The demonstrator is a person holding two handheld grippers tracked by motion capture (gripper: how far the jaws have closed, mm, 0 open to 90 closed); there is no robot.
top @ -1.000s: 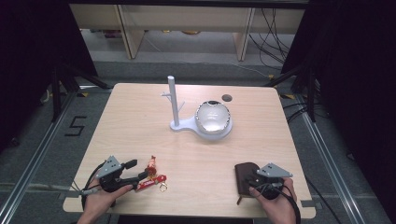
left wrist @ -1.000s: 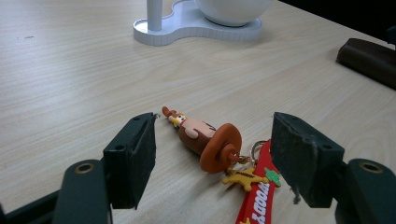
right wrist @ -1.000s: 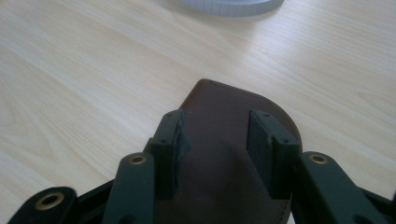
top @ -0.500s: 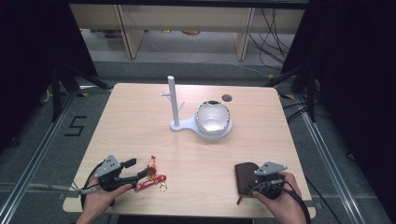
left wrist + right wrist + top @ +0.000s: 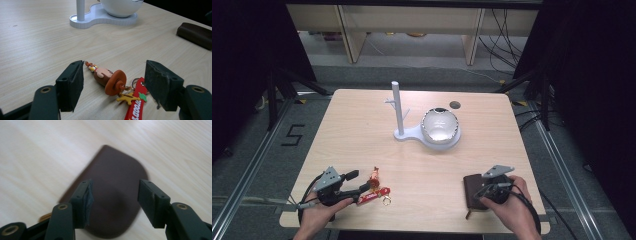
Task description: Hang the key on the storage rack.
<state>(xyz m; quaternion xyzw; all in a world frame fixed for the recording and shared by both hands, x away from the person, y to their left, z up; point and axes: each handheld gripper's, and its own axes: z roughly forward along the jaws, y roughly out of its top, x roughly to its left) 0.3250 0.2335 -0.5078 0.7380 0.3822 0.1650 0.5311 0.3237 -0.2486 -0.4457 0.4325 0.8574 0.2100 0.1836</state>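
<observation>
A keychain [image 5: 374,187] with a small orange-hatted figure [image 5: 107,77] and a red strap [image 5: 136,107] lies flat near the table's front left. My left gripper [image 5: 361,181] is open, one jaw on either side of the figure without touching it [image 5: 113,75]. At the front right a dark brown leather pouch [image 5: 473,192] lies on the table. My right gripper [image 5: 490,189] hovers just over the pouch [image 5: 117,167]. Its jaws [image 5: 115,188] have just been opening and stand open, their pads clear of the leather beneath.
A white stand with an upright post [image 5: 397,107] and a shiny white dome [image 5: 440,127] sits mid-table towards the back. A small dark round hole [image 5: 455,105] marks the tabletop behind it. A brass-coloured bit [image 5: 46,216] pokes out beside the pouch.
The right gripper has lifted slightly off the brown pouch and its jaws have spread wider. The left gripper and the keychain have not moved.
</observation>
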